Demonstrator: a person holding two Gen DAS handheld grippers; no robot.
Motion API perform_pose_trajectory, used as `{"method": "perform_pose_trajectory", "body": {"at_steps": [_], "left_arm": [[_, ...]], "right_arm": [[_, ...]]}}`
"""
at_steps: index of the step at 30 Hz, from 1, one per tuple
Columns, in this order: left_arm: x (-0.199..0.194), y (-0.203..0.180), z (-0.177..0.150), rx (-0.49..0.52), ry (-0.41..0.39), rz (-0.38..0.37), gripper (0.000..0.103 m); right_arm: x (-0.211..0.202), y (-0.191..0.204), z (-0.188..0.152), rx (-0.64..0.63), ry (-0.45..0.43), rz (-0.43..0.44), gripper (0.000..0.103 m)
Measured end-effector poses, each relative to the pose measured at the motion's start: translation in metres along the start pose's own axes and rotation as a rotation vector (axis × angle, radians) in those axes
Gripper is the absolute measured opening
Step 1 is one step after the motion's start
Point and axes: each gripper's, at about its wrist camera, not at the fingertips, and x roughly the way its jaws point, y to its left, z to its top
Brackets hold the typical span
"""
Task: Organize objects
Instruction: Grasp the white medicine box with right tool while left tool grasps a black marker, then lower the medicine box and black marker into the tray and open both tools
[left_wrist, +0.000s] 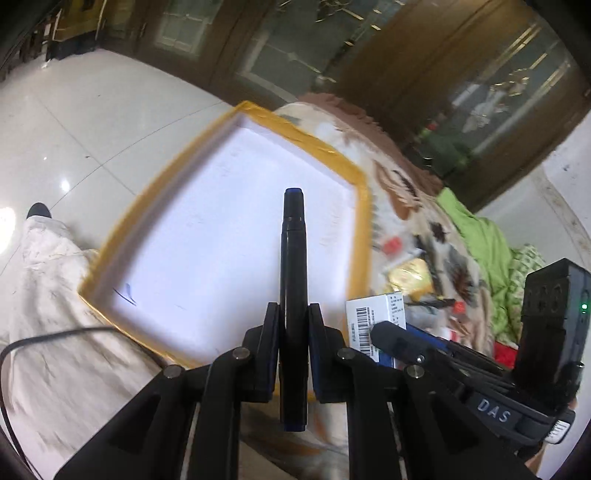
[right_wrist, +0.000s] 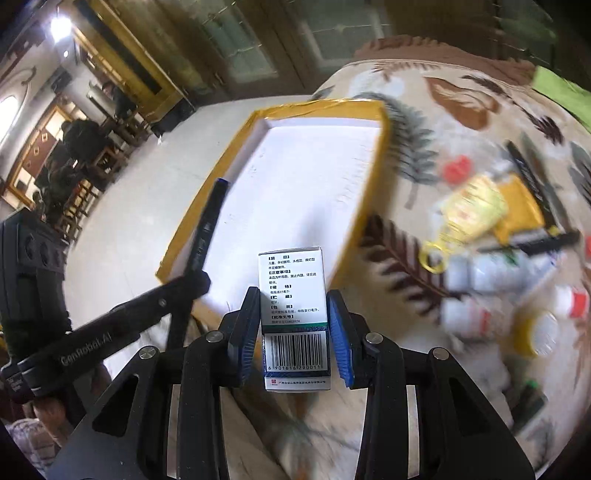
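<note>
Hanging over the yellow-rimmed tray (left_wrist: 360, 173), the marker (left_wrist: 293, 295) is clamped lengthwise by the left gripper (left_wrist: 293, 317). The medicine box (right_wrist: 293, 314) is pinched upright by the right gripper (right_wrist: 293, 332), just short of the tray's near edge.

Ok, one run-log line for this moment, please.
left gripper: shut on black marker pen | right gripper: shut on white medicine box | both over yellow-rimmed white tray | clutter on blanket

Black tongs (right_wrist: 293, 332) with blue ribbed pads (right_wrist: 340, 343), silver screws, white "GenRobot.AI" lettering
</note>
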Motion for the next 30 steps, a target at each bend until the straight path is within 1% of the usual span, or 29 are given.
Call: {"method": "perform_pose_trajectory", "body": {"at_steps": [2, 4, 5, 8, 14, 17, 19, 21, 23, 24, 25, 26, 27, 28, 30], "left_arm": [[0.010, 0.011, 0.004, -0.018, 0.026, 0.011, 0.013], [0.023, 0.014, 0.005, -0.031, 0.068, 0.010, 0.013], [0.027, 0.013, 0.005, -0.024, 0.077, 0.021, 0.013], [0.037, 0.014, 0.007, -0.018, 0.095, 0.052, 0.013], [0.059, 0.020, 0.010, -0.024, 0.178, 0.083, 0.013], [0.062, 0.021, 0.007, -0.018, 0.203, 0.099, 0.013], [0.061, 0.022, 0.007, -0.025, 0.194, 0.106, 0.014], [0.058, 0.026, 0.007, -0.037, 0.191, 0.093, 0.014], [0.058, 0.026, 0.006, -0.050, 0.192, 0.090, 0.020], [0.057, 0.026, 0.006, -0.055, 0.189, 0.094, 0.031], [0.056, 0.025, 0.006, -0.056, 0.181, 0.095, 0.040], [0.053, 0.025, 0.007, -0.055, 0.171, 0.095, 0.045], [0.048, 0.026, 0.007, -0.062, 0.150, 0.087, 0.054], [0.044, 0.026, 0.006, -0.069, 0.132, 0.078, 0.056], [0.032, 0.028, 0.006, -0.082, 0.079, 0.058, 0.056]], "right_arm": [[0.013, 0.006, 0.005, -0.007, 0.010, -0.008, 0.036], [0.028, 0.012, 0.008, -0.014, 0.024, -0.027, 0.036], [0.034, 0.013, 0.008, -0.013, 0.029, -0.032, 0.036], [0.048, 0.014, 0.008, -0.020, 0.035, -0.068, 0.036], [0.069, 0.009, 0.001, -0.044, 0.079, -0.124, 0.036], [0.070, 0.011, -0.001, -0.064, 0.085, -0.129, 0.036], [0.072, 0.011, -0.002, -0.072, 0.095, -0.120, 0.036], [0.073, 0.011, -0.002, -0.077, 0.096, -0.119, 0.037], [0.071, 0.011, -0.004, -0.071, 0.093, -0.108, 0.037], [0.070, 0.011, -0.005, -0.066, 0.091, -0.095, 0.037], [0.067, 0.010, -0.005, -0.059, 0.080, -0.079, 0.038], [0.065, 0.009, -0.004, -0.059, 0.066, -0.071, 0.038], [0.062, 0.010, -0.003, -0.061, 0.053, -0.069, 0.038], [0.057, 0.010, -0.003, -0.066, 0.036, -0.070, 0.038], [0.047, 0.010, -0.002, -0.072, 0.005, -0.075, 0.038]]}}
